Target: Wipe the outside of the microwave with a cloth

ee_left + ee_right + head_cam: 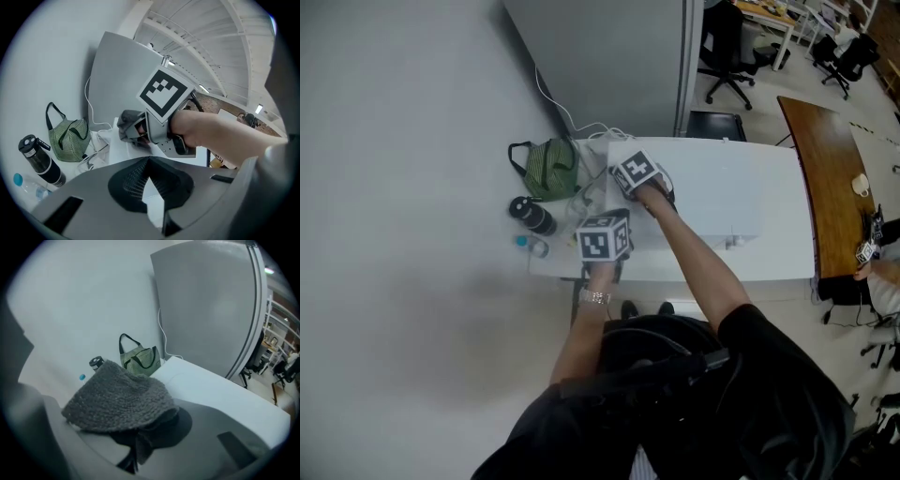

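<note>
The white microwave stands on a white table, seen from above. My right gripper is at the microwave's near left top corner, shut on a grey knitted cloth that drapes over its jaws and hides their tips. The left gripper view shows that gripper with the cloth bunched at its front, over the white top. My left gripper is held just in front of the microwave, below the right one. Its jaws meet at the tips with nothing between them.
A green striped bag sits left of the microwave, with a black bottle and a small clear bottle with a blue cap nearer me. White cables run behind. A grey partition rises at the back. A wooden table lies to the right.
</note>
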Demonstrator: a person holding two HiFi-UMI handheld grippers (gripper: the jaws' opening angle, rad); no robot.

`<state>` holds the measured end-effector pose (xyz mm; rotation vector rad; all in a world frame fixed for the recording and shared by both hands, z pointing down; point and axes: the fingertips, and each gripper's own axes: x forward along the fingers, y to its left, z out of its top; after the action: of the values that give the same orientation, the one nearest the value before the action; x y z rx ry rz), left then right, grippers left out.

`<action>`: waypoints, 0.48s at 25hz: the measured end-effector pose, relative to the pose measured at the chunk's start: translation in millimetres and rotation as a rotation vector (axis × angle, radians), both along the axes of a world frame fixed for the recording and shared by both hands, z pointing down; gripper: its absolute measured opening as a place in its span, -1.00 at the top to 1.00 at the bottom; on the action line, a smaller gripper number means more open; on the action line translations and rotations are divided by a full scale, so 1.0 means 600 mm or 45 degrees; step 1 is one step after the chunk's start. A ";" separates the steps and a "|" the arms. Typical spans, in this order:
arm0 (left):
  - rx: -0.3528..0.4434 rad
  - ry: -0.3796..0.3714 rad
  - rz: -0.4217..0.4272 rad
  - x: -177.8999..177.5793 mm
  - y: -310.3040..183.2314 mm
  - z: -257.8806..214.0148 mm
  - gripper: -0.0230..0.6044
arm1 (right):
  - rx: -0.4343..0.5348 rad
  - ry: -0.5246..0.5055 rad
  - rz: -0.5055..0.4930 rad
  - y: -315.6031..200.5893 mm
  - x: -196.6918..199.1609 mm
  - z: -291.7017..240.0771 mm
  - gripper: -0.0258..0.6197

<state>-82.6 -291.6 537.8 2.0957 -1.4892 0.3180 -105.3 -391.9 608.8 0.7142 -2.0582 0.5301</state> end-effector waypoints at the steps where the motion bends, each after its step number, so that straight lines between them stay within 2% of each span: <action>1: -0.004 0.004 0.006 0.004 -0.001 0.002 0.94 | 0.010 0.016 0.010 -0.003 0.014 0.002 0.87; 5: 0.006 0.008 0.062 0.037 -0.010 -0.012 0.94 | 0.074 0.094 0.080 -0.024 0.109 0.005 0.87; 12: 0.009 0.030 0.176 0.104 -0.024 -0.009 0.94 | 0.061 0.093 0.397 -0.054 0.396 0.013 0.87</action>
<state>-20.4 -306.1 532.2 2.2057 -1.3369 0.3390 132.0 -424.2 616.8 1.0774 -1.9070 0.6208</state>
